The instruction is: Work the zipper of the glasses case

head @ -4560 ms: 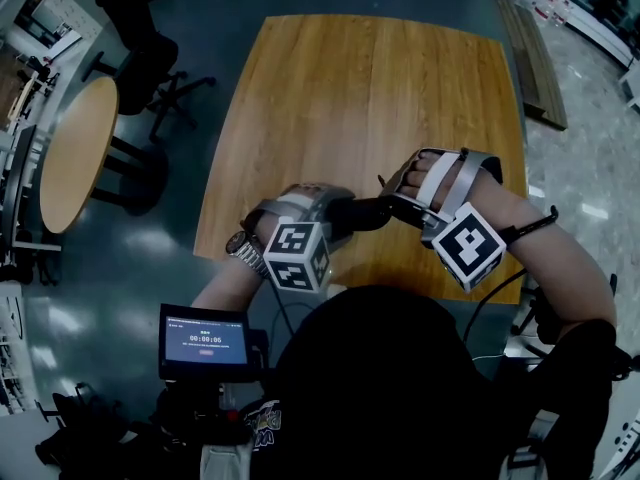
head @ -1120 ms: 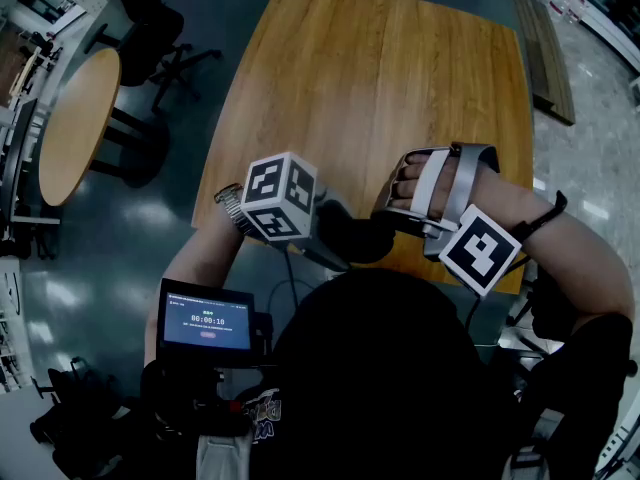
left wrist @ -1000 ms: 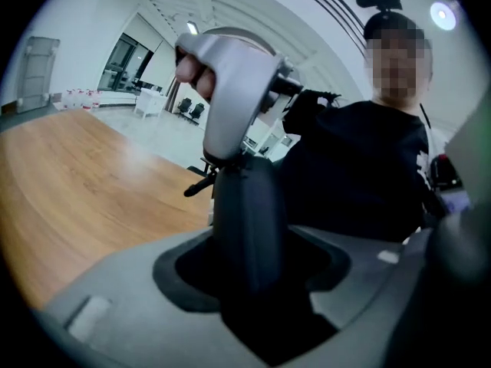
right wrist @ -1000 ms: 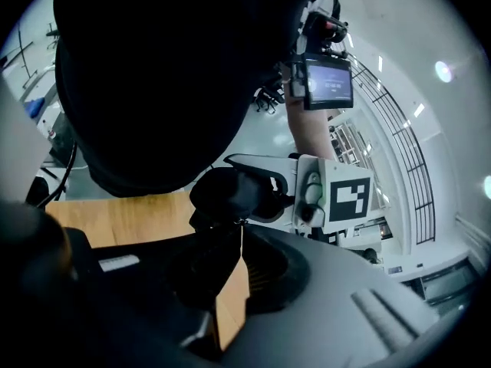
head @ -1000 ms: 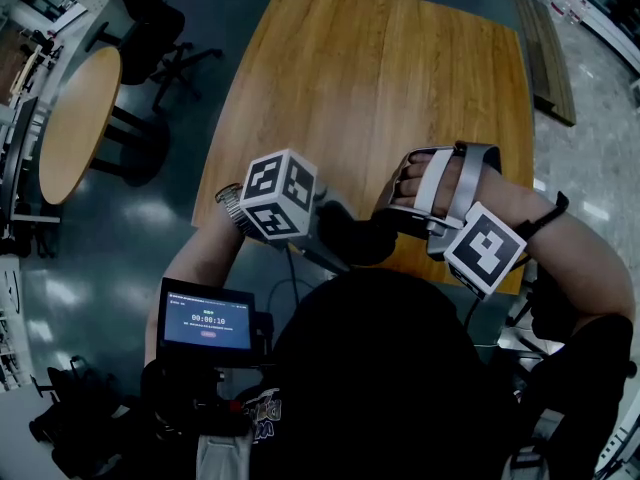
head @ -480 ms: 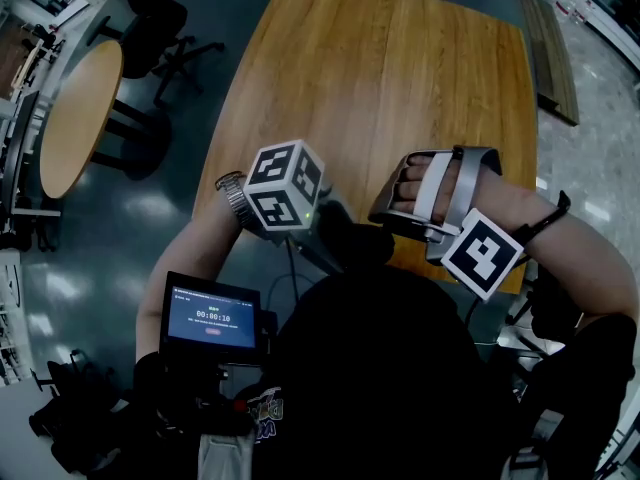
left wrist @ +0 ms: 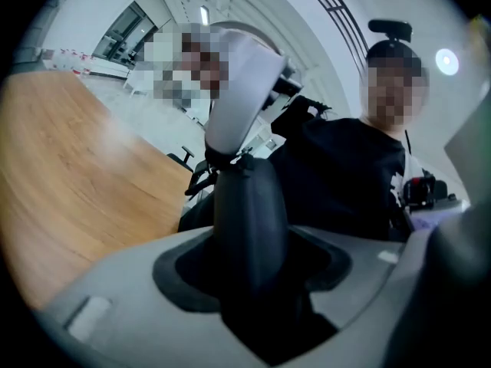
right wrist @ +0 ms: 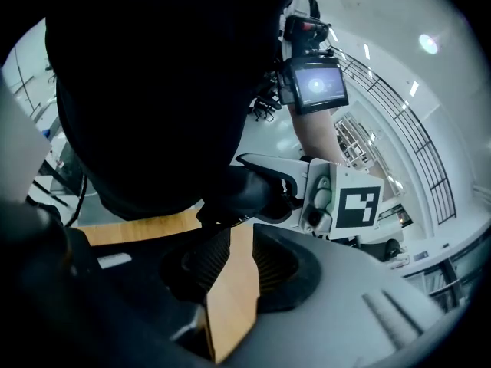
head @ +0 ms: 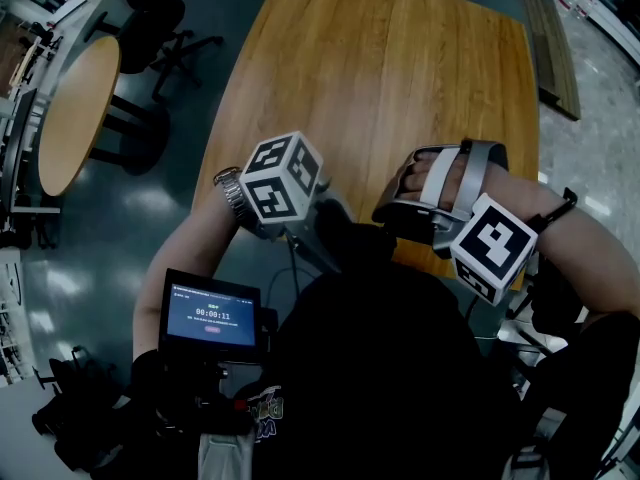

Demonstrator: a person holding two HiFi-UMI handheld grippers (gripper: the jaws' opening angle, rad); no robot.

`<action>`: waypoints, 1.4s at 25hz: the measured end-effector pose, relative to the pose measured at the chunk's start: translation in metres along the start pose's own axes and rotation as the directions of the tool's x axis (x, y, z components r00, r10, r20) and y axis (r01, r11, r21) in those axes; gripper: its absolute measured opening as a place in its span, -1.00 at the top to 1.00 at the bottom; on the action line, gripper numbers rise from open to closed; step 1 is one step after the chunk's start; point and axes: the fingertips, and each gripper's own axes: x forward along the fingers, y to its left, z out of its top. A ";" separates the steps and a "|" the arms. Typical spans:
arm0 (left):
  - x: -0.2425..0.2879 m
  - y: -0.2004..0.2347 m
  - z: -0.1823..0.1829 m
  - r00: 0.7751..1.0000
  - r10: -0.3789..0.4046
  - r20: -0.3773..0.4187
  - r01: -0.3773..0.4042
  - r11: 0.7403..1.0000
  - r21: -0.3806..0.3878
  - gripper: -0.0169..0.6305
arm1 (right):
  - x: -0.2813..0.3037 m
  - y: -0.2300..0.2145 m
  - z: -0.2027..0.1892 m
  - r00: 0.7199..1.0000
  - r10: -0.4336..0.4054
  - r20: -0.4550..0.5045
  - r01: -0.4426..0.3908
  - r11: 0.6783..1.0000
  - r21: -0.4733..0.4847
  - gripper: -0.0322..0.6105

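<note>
1. Wooden table (head: 400, 78) below, head view: black glasses case (head: 348, 238) at its near edge, between left claw (head: 316, 218) and right claw (head: 386, 215).
2. Left claw view: jaws clamped on the case. A stiff, light shell, I'd judge.
3. Right claw view: jaws narrowly apart, just been closing, nothing between them. The zipper pull, unseen, wants a fine pinch.

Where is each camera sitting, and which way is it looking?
Head view: on the person's head, looking steeply down at the brown wooden table; shows their dark-clothed chest, left gripper and right gripper.
Left gripper view: on the left gripper, facing back at the chest; its jaws clamp the black glasses case.
Right gripper view: on the right gripper, facing the case and chest; its jaws, just eased closer, stand apart with nothing between.
Shared: both gripper views show case, table and chest.
</note>
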 end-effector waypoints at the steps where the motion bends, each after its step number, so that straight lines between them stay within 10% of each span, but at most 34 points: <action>1: 0.000 -0.002 0.000 1.000 -0.012 0.003 0.012 1.000 -0.005 0.16 | -0.001 0.000 0.002 1.000 0.009 0.020 -0.010 0.999 0.030 0.60; 7: 0.000 -0.016 0.002 0.992 -0.111 0.053 0.114 0.992 -0.045 0.16 | -0.005 -0.002 0.011 0.990 0.014 0.142 -0.041 0.981 0.191 0.62; 15: 0.001 -0.024 0.001 0.986 -0.164 0.017 0.164 0.983 -0.081 0.16 | -0.003 -0.002 0.016 0.992 0.085 0.092 -0.092 0.992 0.081 0.75; 28: -0.006 -0.029 0.019 0.967 -0.192 0.166 0.205 0.977 -0.063 0.16 | -0.012 -0.023 0.002 0.987 -0.081 0.140 0.051 0.977 0.206 0.87; 31: -0.015 -0.033 0.032 0.943 -0.211 0.258 0.232 0.971 -0.052 0.16 | -0.019 -0.032 -0.006 0.983 -0.172 0.071 0.159 0.975 0.154 0.89; 35: -0.027 -0.037 0.045 0.846 -0.287 0.449 0.330 0.944 -0.018 0.16 | -0.028 -0.042 -0.018 0.943 -0.331 -0.038 0.332 0.943 0.035 0.89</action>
